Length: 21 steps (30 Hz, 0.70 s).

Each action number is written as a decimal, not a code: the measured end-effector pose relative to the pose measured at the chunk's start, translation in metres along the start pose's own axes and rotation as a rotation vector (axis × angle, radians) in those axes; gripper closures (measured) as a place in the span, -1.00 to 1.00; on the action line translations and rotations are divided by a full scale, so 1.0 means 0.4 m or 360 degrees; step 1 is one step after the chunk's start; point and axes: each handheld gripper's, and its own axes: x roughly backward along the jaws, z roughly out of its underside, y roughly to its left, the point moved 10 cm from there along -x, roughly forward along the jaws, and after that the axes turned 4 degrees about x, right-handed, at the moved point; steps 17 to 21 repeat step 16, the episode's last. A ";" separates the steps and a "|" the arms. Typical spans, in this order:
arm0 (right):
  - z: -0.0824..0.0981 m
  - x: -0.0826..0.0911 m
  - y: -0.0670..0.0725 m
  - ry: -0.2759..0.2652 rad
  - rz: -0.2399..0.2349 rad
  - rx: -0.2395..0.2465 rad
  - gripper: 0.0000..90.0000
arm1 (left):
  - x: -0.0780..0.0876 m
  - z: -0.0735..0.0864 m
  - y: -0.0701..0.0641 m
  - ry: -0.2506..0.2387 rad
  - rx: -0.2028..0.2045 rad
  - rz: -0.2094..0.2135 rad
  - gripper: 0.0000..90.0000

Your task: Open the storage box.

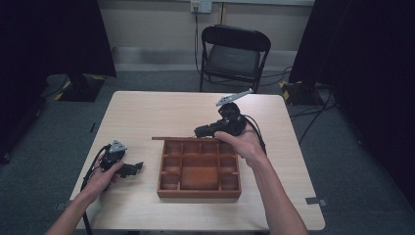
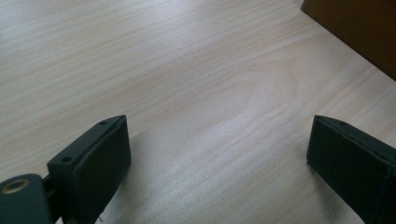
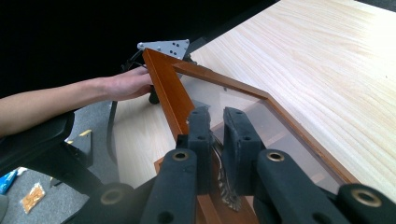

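Note:
A brown wooden box [image 1: 199, 192] with several compartments stands on the table's near middle. Its glass-paned lid [image 1: 171, 138] is swung up and seen edge-on along the box's far side. My right gripper [image 1: 200, 131] is shut on the lid's wooden frame. In the right gripper view the jaws [image 3: 215, 126] pinch that frame [image 3: 168, 88] beside a small metal clasp [image 3: 229, 196]. My left gripper [image 1: 137, 167] rests on the table left of the box. Its jaws [image 2: 219, 144] stand wide open with only bare tabletop between them, and a corner of the box [image 2: 359, 28] lies beyond.
The light wooden table [image 1: 147, 112] has bare room on the far side and to the left. A black folding chair [image 1: 235, 49] stands behind the table. Dark curtains flank the room and cables lie on the grey floor [image 1: 313, 112].

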 end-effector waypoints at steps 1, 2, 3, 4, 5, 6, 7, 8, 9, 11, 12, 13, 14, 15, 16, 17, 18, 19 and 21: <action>0.000 0.000 0.000 0.0001 0.0000 0.0000 0.82 | 0.000 0.000 0.000 -0.0001 0.0001 0.0000 -0.87; 0.000 0.000 0.000 0.0000 0.0000 0.0000 0.82 | 0.000 0.000 0.000 0.0000 0.0000 0.0000 -0.87; 0.000 0.000 0.000 0.0000 -0.0001 0.0000 0.82 | 0.000 0.000 0.000 0.0000 0.0000 0.0000 -0.87; 0.000 0.000 0.000 0.0000 0.0000 0.0000 0.82 | 0.000 0.000 0.000 0.0000 0.0000 0.0000 -0.87; 0.000 0.000 0.000 0.0000 0.0000 0.0000 0.82 | 0.000 0.000 0.000 0.0000 0.0000 0.0000 -0.87; 0.000 0.000 0.000 0.0001 0.0000 0.0001 0.82 | 0.000 0.000 0.000 0.0000 0.0000 0.0000 -0.87; 0.001 0.000 0.001 0.0004 -0.0001 0.0003 0.82 | 0.000 0.000 0.000 0.0000 0.0000 0.0000 -0.87; 0.001 0.000 0.001 0.0005 0.0000 0.0004 0.82 | 0.000 0.000 0.000 0.0000 0.0000 0.0000 -0.87; 0.001 0.000 0.001 0.0004 -0.0001 0.0004 0.82 | 0.000 0.000 0.000 0.0000 -0.0001 0.0000 -0.87; 0.001 0.000 0.001 0.0003 -0.0002 0.0004 0.82 | 0.000 0.000 0.000 0.0000 -0.0001 0.0000 -0.87; 0.001 0.000 0.001 0.0003 -0.0002 0.0003 0.82 | 0.000 0.000 0.000 0.0000 0.0000 0.0000 -0.87; 0.001 0.000 0.001 0.0003 -0.0002 0.0003 0.82 | 0.000 0.000 0.000 0.0000 0.0000 0.0000 -0.87; 0.001 0.000 0.001 0.0003 -0.0002 0.0003 0.82 | 0.000 0.000 0.000 0.0000 0.0000 0.0000 -0.87; 0.001 0.000 0.001 0.0002 -0.0003 0.0003 0.82 | 0.000 0.000 0.000 0.0000 0.0000 0.0000 -0.87; 0.002 0.000 0.001 0.0001 -0.0003 0.0003 0.82 | 0.000 0.000 0.000 -0.0001 0.0001 0.0000 -0.87; 0.002 0.000 0.001 0.0001 -0.0003 0.0003 0.82 | 0.000 0.000 0.000 -0.0001 0.0001 0.0000 -0.87; 0.002 0.000 0.001 0.0001 -0.0003 0.0003 0.82 | 0.000 0.000 0.000 -0.0001 0.0001 0.0000 -0.87; 0.002 0.000 0.001 0.0001 -0.0003 0.0003 0.82 | 0.000 0.000 0.000 -0.0001 0.0001 0.0000 -0.87; 0.002 0.000 0.001 0.0001 -0.0003 0.0003 0.82 | 0.000 0.000 0.000 -0.0001 0.0001 0.0000 -0.87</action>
